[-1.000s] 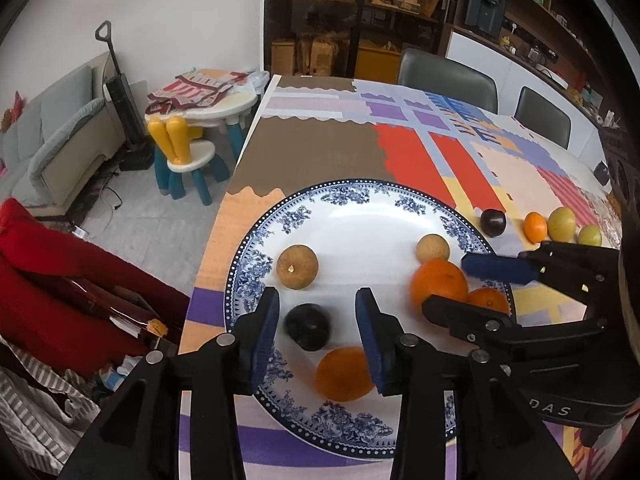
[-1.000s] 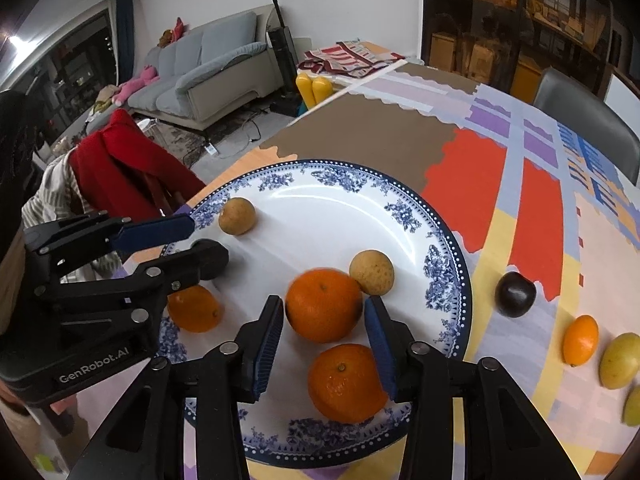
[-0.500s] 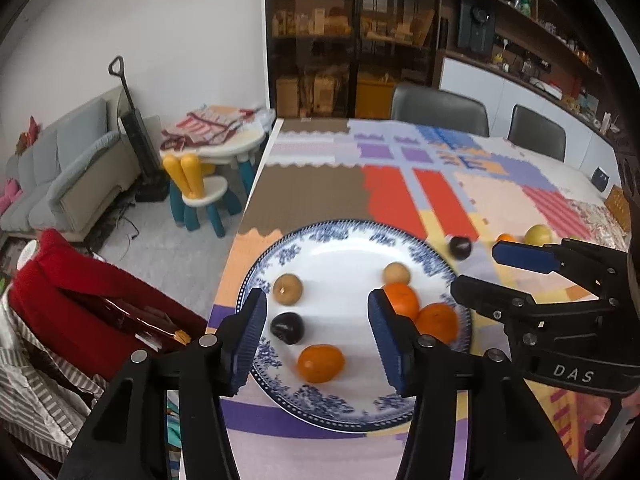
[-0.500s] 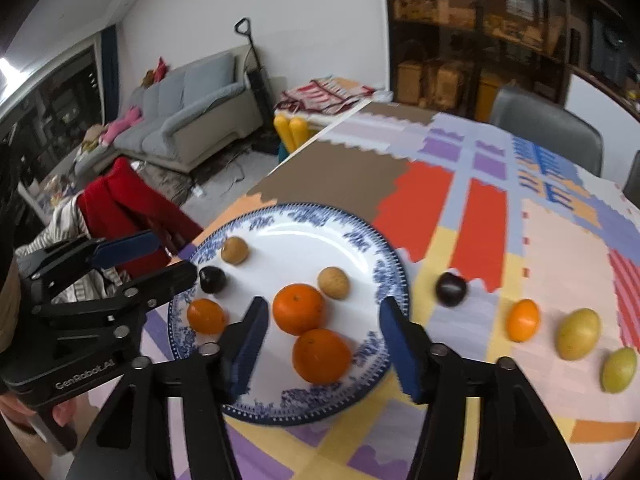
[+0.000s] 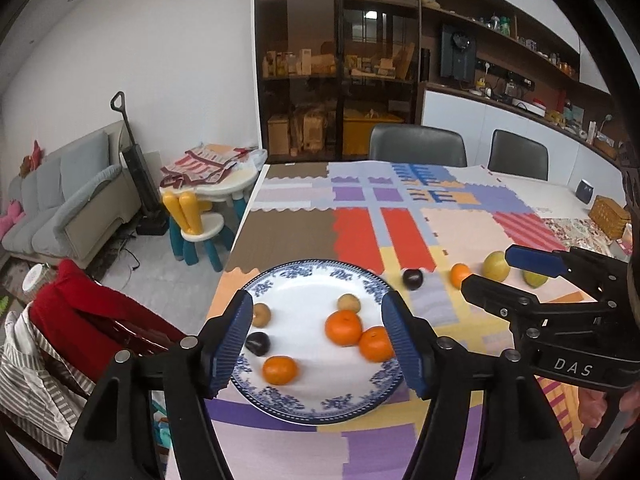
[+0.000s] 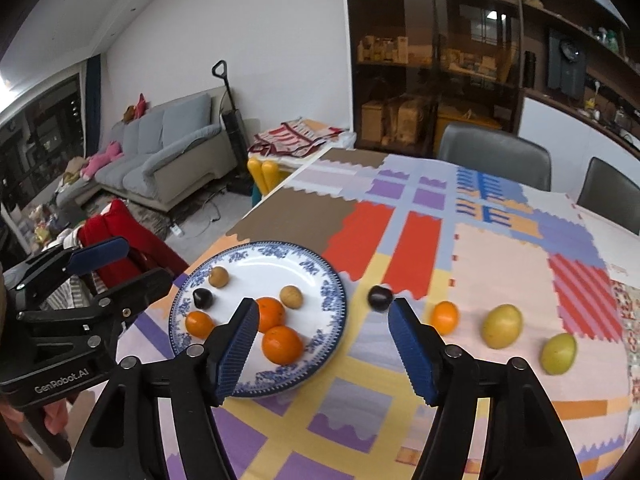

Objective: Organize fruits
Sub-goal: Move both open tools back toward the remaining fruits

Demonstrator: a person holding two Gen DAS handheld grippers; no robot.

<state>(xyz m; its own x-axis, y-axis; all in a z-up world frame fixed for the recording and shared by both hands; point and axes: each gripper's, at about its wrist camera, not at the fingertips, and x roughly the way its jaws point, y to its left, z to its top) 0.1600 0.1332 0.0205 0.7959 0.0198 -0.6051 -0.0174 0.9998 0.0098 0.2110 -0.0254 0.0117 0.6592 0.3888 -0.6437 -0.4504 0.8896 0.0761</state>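
The left gripper (image 5: 318, 338) stands with its blue fingers (image 5: 232, 338) apart and nothing between them; its jaws have just been opening. The right gripper (image 6: 322, 346) is likewise spread and empty, its jaws also having just been opening (both hang above the table, touching no fruit).

Under them lies the blue-and-white plate (image 6: 320, 276) with six fruits on it: three oranges (image 6: 282, 344), two brown round fruits (image 6: 219, 277) and one dark plum (image 6: 203, 298). Two of the oranges touch each other near the plate's right side; the third lies alone at the near left edge beside the plum.

Off the plate, four more fruits lie in a row on the patchwork tablecloth (image 6: 500, 272): a second dark plum (image 6: 380, 298) just beside the plate, then a small orange (image 6: 445, 317), then two yellow-green fruits (image 6: 502, 326).

Two grey chairs (image 5: 418, 146) stand at the table's far side.
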